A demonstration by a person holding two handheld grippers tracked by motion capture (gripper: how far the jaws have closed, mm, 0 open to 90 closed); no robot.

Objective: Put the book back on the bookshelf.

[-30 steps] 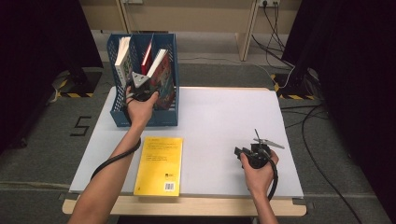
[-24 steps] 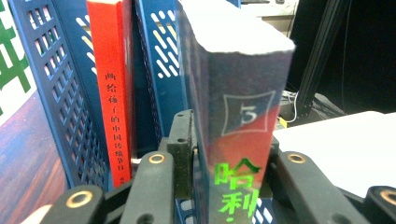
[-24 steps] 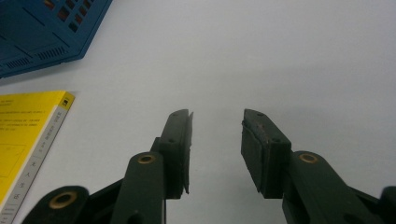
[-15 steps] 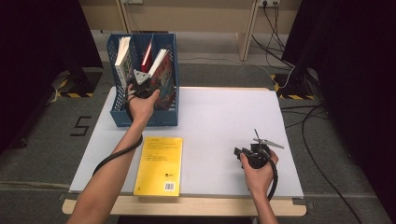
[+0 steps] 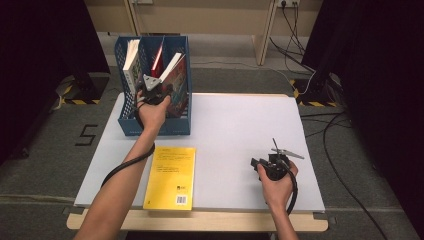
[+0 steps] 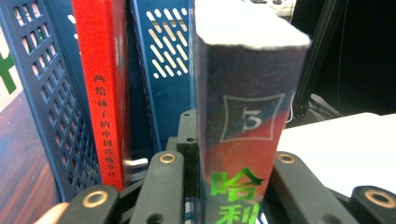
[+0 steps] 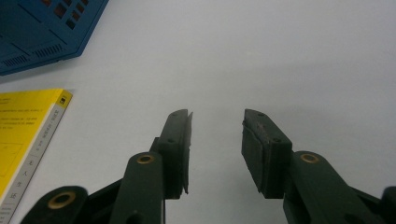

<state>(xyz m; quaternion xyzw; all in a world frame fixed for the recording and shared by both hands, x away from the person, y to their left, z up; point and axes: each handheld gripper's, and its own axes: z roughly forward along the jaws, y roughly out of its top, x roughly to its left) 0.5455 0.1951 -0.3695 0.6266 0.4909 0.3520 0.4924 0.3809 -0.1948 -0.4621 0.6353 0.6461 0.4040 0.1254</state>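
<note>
The blue file box (image 5: 131, 125) stands at the counter's (image 5: 235, 135) far left corner, its slots crowded with upright books; the red book (image 6: 100, 93) stands just beside the grey-spined book (image 6: 247, 116), leaving a narrow gap between them. The yellow book (image 5: 171, 176) lies flat on the near left part of the counter. Between it and the right claw (image 7: 215, 140), the white surface lies open, as does the far right half.
</note>
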